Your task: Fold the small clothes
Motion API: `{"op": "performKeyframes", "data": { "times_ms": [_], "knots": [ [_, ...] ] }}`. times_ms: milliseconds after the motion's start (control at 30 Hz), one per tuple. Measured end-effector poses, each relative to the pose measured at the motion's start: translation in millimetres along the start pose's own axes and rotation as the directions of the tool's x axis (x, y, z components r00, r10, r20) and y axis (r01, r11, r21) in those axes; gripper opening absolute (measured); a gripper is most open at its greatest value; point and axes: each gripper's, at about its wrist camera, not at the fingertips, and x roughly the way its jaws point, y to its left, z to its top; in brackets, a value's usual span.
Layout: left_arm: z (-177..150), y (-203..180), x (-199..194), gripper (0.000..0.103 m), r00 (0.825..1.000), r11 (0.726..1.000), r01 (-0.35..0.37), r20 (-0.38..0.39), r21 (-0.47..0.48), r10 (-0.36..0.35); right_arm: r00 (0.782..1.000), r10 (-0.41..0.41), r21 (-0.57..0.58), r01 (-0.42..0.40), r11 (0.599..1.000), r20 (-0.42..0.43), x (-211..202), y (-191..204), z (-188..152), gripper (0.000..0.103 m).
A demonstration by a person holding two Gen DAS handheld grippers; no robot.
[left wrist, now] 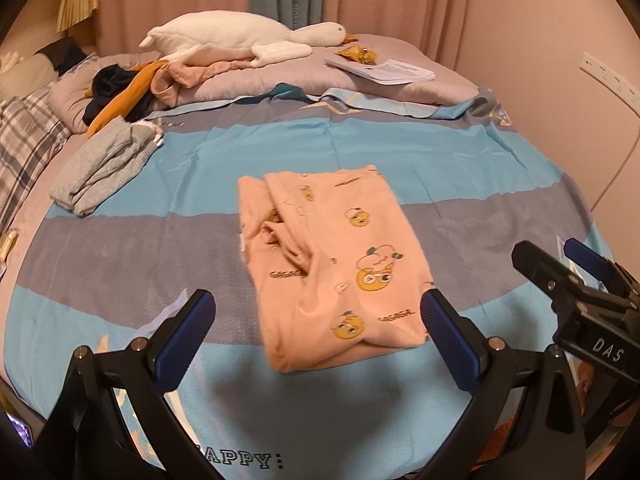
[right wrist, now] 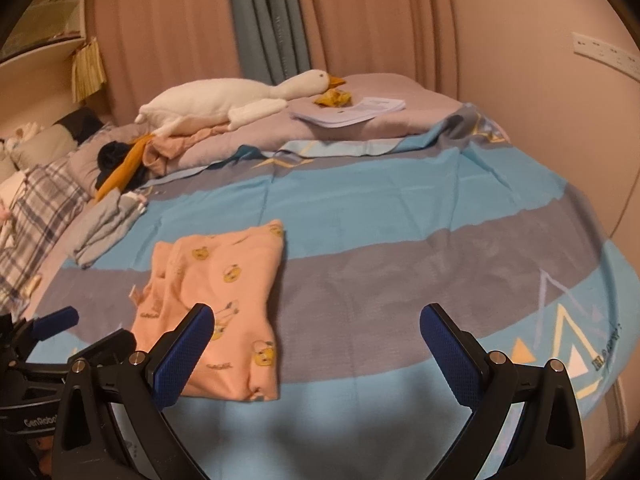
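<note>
A small pink garment with yellow cartoon prints [left wrist: 332, 264] lies folded into a rough rectangle on the blue and grey striped bedspread [left wrist: 140, 240]. My left gripper [left wrist: 318, 312] is open and empty, hovering just in front of the garment's near edge. In the right wrist view the garment [right wrist: 224, 304] lies to the left, and my right gripper [right wrist: 316, 328] is open and empty over the bedspread [right wrist: 400, 280] beside it. The right gripper also shows at the right edge of the left wrist view [left wrist: 560, 256].
A folded grey garment [left wrist: 104, 168] lies at the left. Behind it is a heap of dark, orange and pink clothes [left wrist: 132, 92]. A white plush goose [left wrist: 240, 40] and papers [left wrist: 384, 70] rest on the quilt at the back. Curtains and wall stand behind and right.
</note>
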Motion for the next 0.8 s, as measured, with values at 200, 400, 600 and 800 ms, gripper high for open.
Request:
{"op": "performKeyframes", "data": {
  "times_ms": [200, 400, 600, 800],
  "knots": [
    [-1.7, 18.7, 2.8, 0.103, 1.0, 0.998, -0.026, -0.015, -0.057, 0.025, 0.998, 0.053, -0.031, -0.053, 0.998, -0.028, 7.6, 16.0, -1.5, 0.102],
    [-2.4, 28.4, 2.8, 0.103, 0.999, 0.996, -0.039, -0.018, -0.084, 0.037, 0.997, 0.067, -0.056, -0.069, 0.996, -0.038, 9.5, 27.4, -2.9, 0.102],
    [-4.7, 32.5, 2.0, 0.103, 0.999, 0.995, -0.043, -0.019, -0.093, 0.042, 0.996, 0.073, -0.068, -0.076, 0.995, -0.041, 10.1, 32.3, -3.4, 0.102],
    [-5.3, 33.1, 2.1, 0.103, 0.999, 0.995, -0.045, -0.018, -0.091, 0.043, 0.997, 0.07, -0.068, -0.073, 0.995, -0.043, 9.8, 33.7, -4.6, 0.102]
  ]
}}
